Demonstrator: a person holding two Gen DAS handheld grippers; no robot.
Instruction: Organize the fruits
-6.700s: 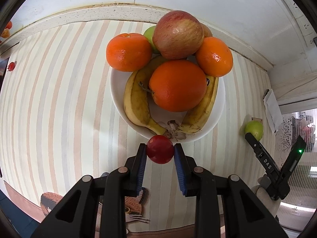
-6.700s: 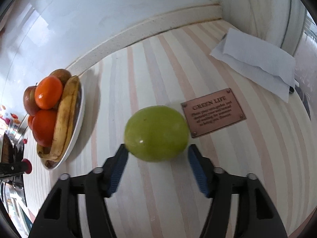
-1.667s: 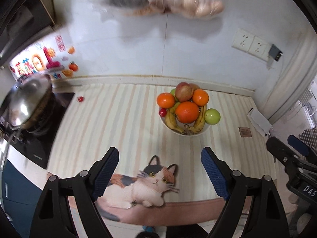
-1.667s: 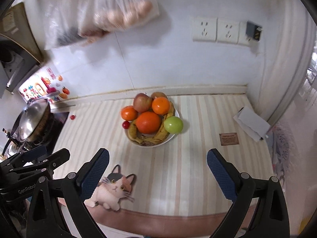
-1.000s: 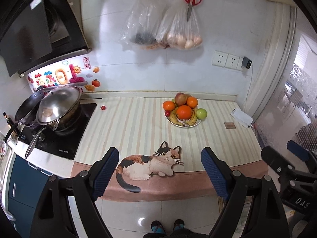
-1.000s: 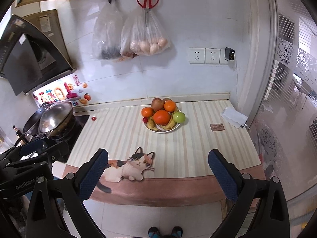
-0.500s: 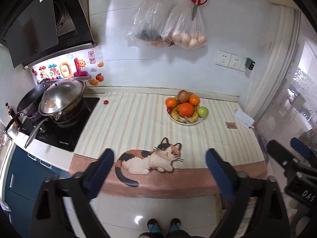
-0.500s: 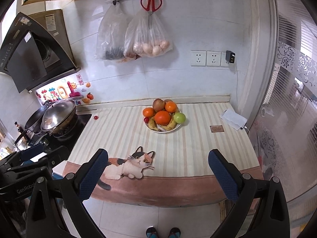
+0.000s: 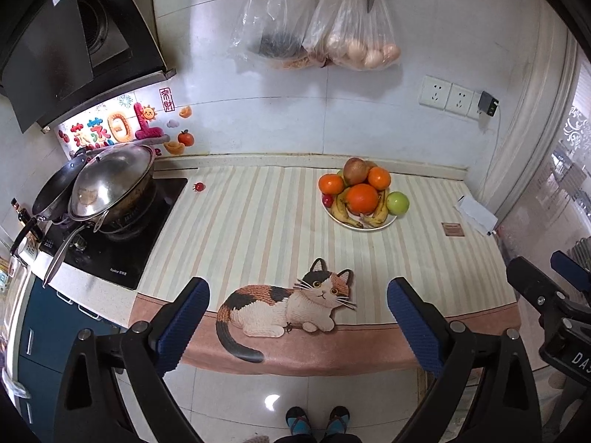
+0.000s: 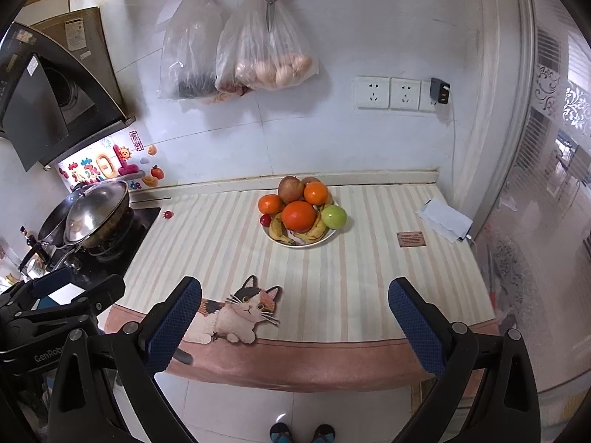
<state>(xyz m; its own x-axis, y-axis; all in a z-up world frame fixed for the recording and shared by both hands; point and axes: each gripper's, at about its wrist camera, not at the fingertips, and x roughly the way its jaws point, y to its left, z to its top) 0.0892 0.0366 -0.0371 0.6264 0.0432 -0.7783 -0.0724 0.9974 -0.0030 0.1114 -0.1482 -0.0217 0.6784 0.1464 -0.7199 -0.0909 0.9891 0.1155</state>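
Note:
A white fruit bowl [image 9: 384, 224] [image 10: 328, 238] stands on the striped counter near the back wall. It holds oranges [image 9: 362, 198] [image 10: 298, 215], bananas [image 9: 341, 214], a red-brown apple [image 9: 354, 170], a small red fruit [image 9: 327, 199] at its left rim and a green apple [image 9: 397, 203] [image 10: 333, 216] at its right rim. My left gripper [image 9: 297, 323] is open and empty, held back from the counter above the floor. My right gripper [image 10: 295, 319] is open and empty, also well back from the counter.
A cat-shaped mat [image 9: 284, 304] lies at the counter's front edge. A wok with lid [image 9: 110, 184] sits on the stove at left. A small red tomato [image 9: 199, 186] lies near the stove. A folded paper [image 9: 474, 214] and brown plaque [image 9: 452, 229] lie at right. Bags [image 10: 258, 59] hang on the wall.
Both grippers have stayed wide open and empty and drifted slightly closer to the counter. The fruit in the bowl has not moved.

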